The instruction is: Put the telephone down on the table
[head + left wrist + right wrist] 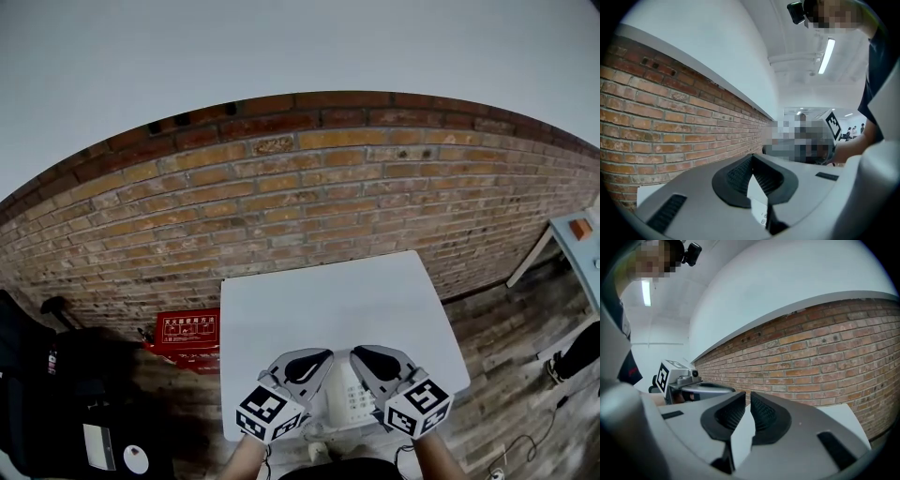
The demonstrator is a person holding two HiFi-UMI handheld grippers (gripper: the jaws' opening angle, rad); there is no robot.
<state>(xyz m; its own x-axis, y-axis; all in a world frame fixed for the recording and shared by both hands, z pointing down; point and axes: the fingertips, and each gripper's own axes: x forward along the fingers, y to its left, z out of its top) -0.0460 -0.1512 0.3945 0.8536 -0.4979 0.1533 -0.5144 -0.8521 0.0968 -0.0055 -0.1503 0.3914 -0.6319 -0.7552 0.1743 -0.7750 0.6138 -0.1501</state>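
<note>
The telephone [352, 398] lies at the table's [319, 300] near edge, between both grippers. The left gripper's [752, 161] jaws meet, empty; the right gripper's [747, 397] stand a slit apart, empty. A red box [190, 330] sits beside the table, its contents hidden.

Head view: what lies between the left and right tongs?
The white telephone lies between the left tongs and right tongs, near the table's front edge; the head view shows it.

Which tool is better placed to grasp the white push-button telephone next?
Probably the right tool: its jaws stand slightly apart beside the white push-button telephone; the left tool is shut.
</note>
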